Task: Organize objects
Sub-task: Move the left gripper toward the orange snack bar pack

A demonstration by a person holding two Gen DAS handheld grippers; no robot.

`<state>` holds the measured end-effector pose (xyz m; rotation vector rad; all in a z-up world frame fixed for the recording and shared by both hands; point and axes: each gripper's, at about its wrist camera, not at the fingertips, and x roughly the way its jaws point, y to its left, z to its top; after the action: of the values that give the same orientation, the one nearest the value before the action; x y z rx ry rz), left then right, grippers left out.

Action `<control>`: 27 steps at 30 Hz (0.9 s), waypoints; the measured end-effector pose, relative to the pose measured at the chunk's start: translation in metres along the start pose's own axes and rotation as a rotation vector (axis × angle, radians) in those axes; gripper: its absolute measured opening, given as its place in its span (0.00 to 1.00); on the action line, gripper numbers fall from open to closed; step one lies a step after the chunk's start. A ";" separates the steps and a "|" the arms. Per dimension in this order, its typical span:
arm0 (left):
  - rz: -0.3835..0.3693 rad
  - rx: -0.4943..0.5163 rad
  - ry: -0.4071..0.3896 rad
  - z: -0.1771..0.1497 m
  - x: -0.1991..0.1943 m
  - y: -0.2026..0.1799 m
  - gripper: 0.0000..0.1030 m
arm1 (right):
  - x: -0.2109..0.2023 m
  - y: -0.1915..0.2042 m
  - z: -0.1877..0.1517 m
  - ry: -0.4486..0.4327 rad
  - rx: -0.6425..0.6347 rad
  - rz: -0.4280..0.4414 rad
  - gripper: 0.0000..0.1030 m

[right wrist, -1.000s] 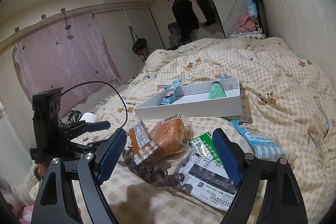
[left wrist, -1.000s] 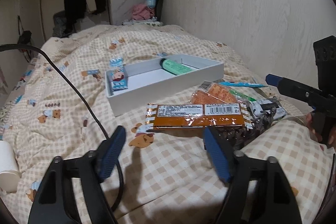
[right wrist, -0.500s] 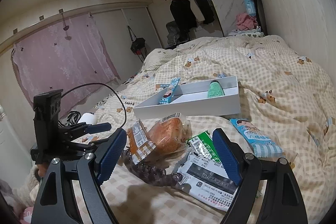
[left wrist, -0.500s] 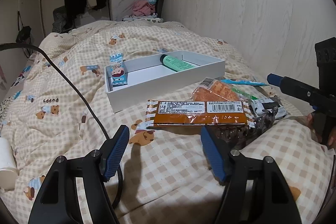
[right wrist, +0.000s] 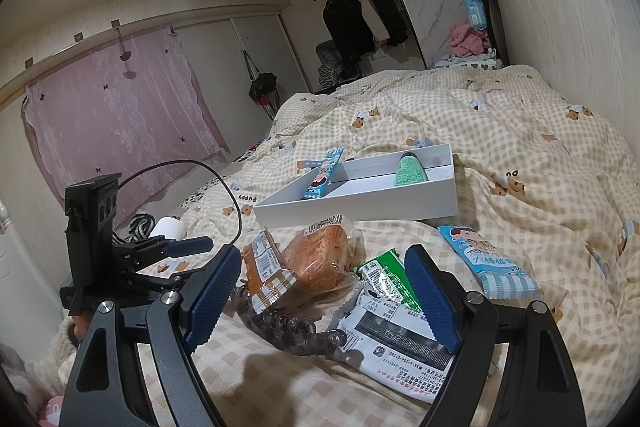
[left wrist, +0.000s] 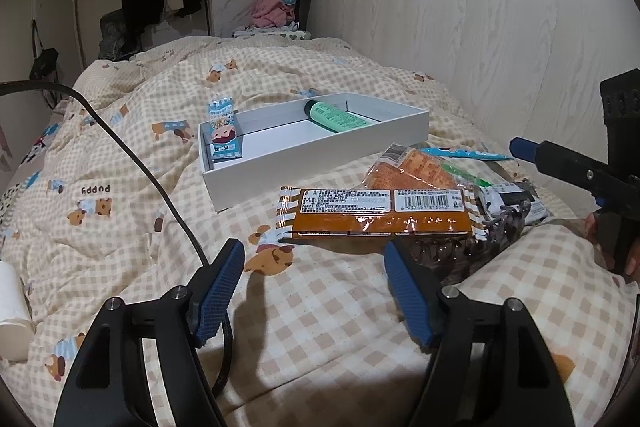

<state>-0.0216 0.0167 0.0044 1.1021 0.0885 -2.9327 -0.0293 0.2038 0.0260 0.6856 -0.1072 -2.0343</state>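
The left gripper [left wrist: 314, 291] hovers low over the checked quilt [left wrist: 320, 339], jaws spread wide and holding nothing, its blue pads aimed at the near edge of a brown snack packet [left wrist: 376, 213] that lies flat, label side up. The right gripper [right wrist: 324, 297] is likewise low and level, jaws wide and empty, with a purple-brown hair claw clip [right wrist: 280, 319] lying on the quilt between its fingers and a white-and-black packet [right wrist: 394, 341] partly under its right finger. One white tray [right wrist: 360, 199] sits farther up the bed, split by a divider; it holds two things, one green tube [right wrist: 409, 169] lying in the far compartment and one blue cartoon packet [right wrist: 322, 173] leaning upright against the tray's left end. Loose on the quilt near the grippers are six items: the brown packet, one orange bread bag [right wrist: 320, 259], one green sachet [right wrist: 384, 279], the white-and-black packet, one pale blue striped packet [right wrist: 490, 261] lying apart to the right, and the clip. From the left wrist view the clip is mostly hidden behind the right finger pad, and the print on the labels is too small to read. A black cable [left wrist: 132, 155] crosses the quilt, and a white roll [left wrist: 12, 303] is cut off at the frame's left edge.
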 end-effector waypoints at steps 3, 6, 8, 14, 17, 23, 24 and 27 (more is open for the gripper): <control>-0.007 -0.007 0.007 0.000 0.001 0.002 0.76 | 0.000 0.000 0.000 -0.001 0.001 0.001 0.82; -0.008 -0.005 0.004 -0.001 0.001 0.002 0.76 | 0.000 0.000 0.000 0.000 0.001 0.000 0.82; -0.017 -0.002 0.004 -0.001 0.002 0.002 0.71 | 0.000 0.000 0.000 0.000 0.000 0.000 0.82; -0.026 -0.009 0.018 -0.001 0.005 0.003 0.66 | 0.000 0.000 0.000 0.000 0.001 0.001 0.82; -0.023 -0.013 0.017 -0.001 0.005 0.002 0.66 | 0.000 0.000 0.000 0.001 0.002 0.002 0.83; -0.029 -0.014 0.015 -0.001 0.004 0.003 0.64 | 0.000 -0.001 -0.001 0.001 0.004 0.003 0.82; -0.034 -0.013 0.017 -0.002 0.004 0.002 0.64 | 0.000 -0.001 -0.001 0.001 0.004 0.005 0.83; -0.038 -0.012 0.017 -0.002 0.004 0.001 0.62 | 0.000 -0.001 -0.001 0.000 0.005 0.005 0.82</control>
<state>-0.0227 0.0157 0.0004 1.1371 0.1284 -2.9518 -0.0300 0.2046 0.0246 0.6878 -0.1134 -2.0297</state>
